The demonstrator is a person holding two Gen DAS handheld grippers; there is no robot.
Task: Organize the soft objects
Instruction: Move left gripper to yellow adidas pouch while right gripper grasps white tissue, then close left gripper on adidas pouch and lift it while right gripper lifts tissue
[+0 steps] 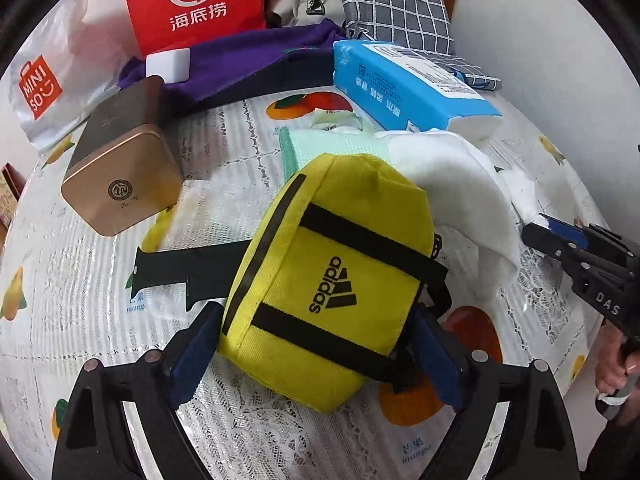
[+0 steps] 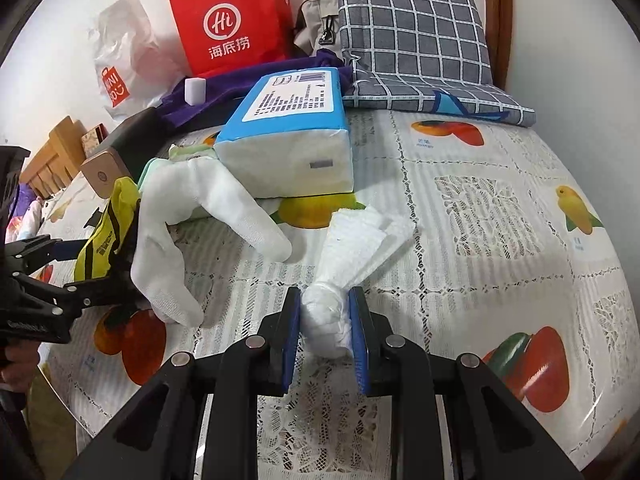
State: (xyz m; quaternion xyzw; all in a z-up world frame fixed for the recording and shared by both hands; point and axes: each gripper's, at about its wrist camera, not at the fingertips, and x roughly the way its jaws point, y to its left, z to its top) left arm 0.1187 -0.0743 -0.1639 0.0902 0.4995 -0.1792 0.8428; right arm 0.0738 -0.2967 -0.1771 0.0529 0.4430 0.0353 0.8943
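Tissue (image 2: 326, 320), light and crushable, sits pinched at its twisted neck in my right gripper (image 2: 325, 334). Left gripper (image 1: 316, 354) squeezes the soft yellow bag (image 1: 332, 280) mid-table (image 1: 100, 300) by its sides.

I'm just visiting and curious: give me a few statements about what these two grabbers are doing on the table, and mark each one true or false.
1. The left gripper is clamped on the yellow bag. True.
2. The right gripper is empty. False: it pinches a twisted white tissue.
3. The blue tissue pack lies behind the white cloth. True.
4. The red paper bag lies flat on the table. False: it stands upright by the wall.
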